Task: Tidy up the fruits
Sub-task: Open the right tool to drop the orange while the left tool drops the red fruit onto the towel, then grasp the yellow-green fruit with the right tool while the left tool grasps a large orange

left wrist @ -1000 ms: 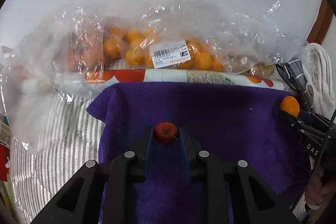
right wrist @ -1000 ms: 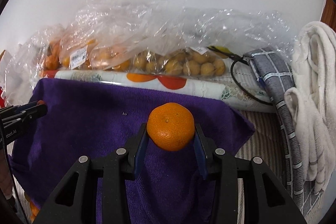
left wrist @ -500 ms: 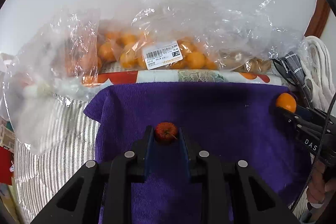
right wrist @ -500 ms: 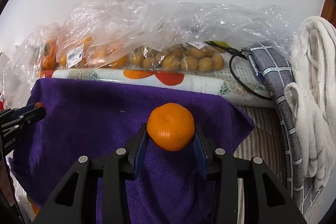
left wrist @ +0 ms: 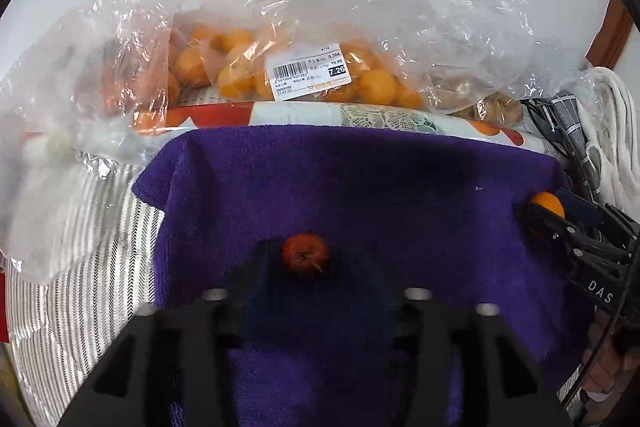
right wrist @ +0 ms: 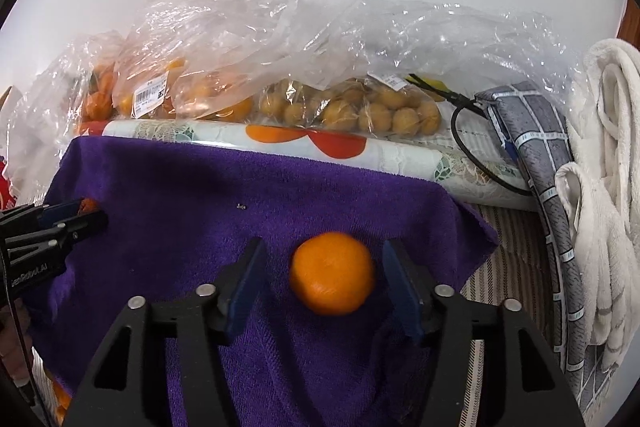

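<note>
A purple towel [left wrist: 360,187] lies spread in front of both grippers and shows in the right wrist view [right wrist: 200,195] too. My left gripper [left wrist: 320,263] is open; a small red fruit [left wrist: 305,254] lies on the towel between its blurred fingers, nearer the left one. My right gripper [right wrist: 326,271] is open; an orange mandarin [right wrist: 332,273] lies on the towel between its fingers, clear of both pads. The right gripper also shows at the right edge of the left wrist view [left wrist: 560,227].
Clear plastic bags of orange fruits [left wrist: 304,75] and of brownish round fruits [right wrist: 360,107] lie behind a rolled flowered cloth [right wrist: 304,143] by the white wall. A grey checked cloth [right wrist: 536,131] and white towels [right wrist: 600,155] are at the right. Striped fabric [left wrist: 100,267] lies under the purple towel.
Both grippers have opened. The red fruit and the mandarin, held half a second ago, now lie released on the purple towel.
</note>
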